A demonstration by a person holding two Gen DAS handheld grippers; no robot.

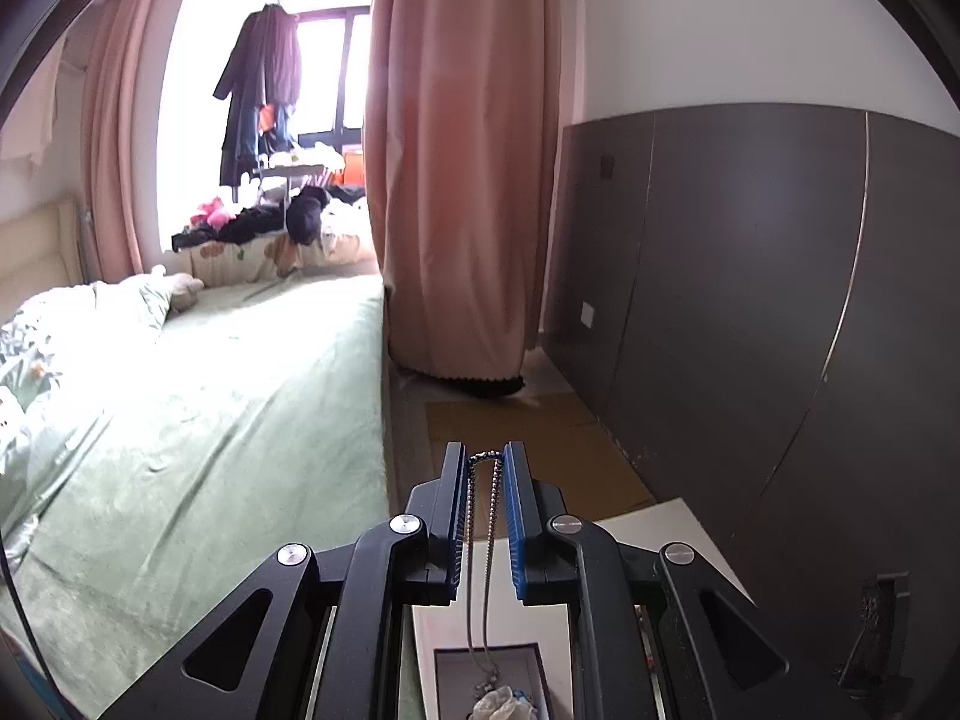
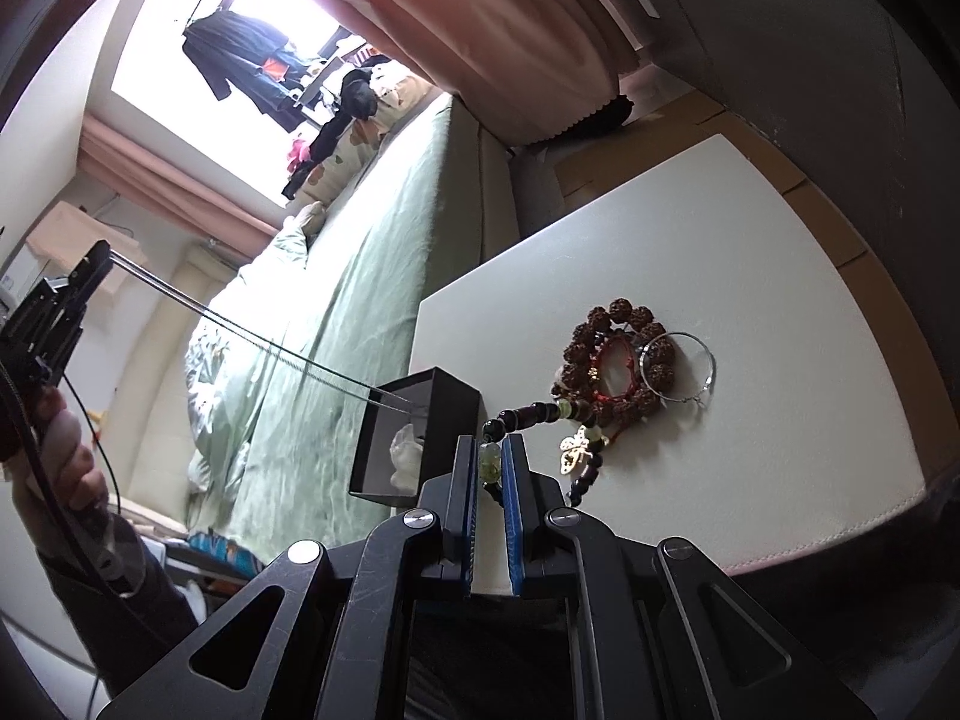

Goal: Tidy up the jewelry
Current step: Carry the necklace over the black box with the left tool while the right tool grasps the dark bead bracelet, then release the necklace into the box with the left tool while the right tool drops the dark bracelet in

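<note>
In the left wrist view my left gripper (image 1: pixel 486 457) is shut on a thin silver chain necklace (image 1: pixel 491 516). The chain hangs down into a black jewelry box (image 1: pixel 445 669), where its pale pendant (image 1: pixel 501 705) lies. The right wrist view shows that left gripper (image 2: pixel 90 267) high at the left, with the chain (image 2: pixel 252 330) stretched taut to the box (image 2: pixel 447 405). My right gripper (image 2: pixel 490 450) is shut on a green bead of a dark bead bracelet (image 2: pixel 528 411), which trails to a pile on the white table (image 2: pixel 720 228). A brown seed-bead bracelet (image 2: pixel 621 309) and a silver bangle (image 2: pixel 699 342) lie in that pile.
A red cord loop (image 2: pixel 618 360) and a gold butterfly charm (image 2: pixel 573 450) lie in the pile. A bed with a green cover (image 2: pixel 360 300) runs along the table's left side. A pink curtain (image 1: pixel 462 180) and a dark wall panel (image 1: pixel 750 270) stand beyond. A person's hand (image 2: pixel 66 450) holds the left gripper.
</note>
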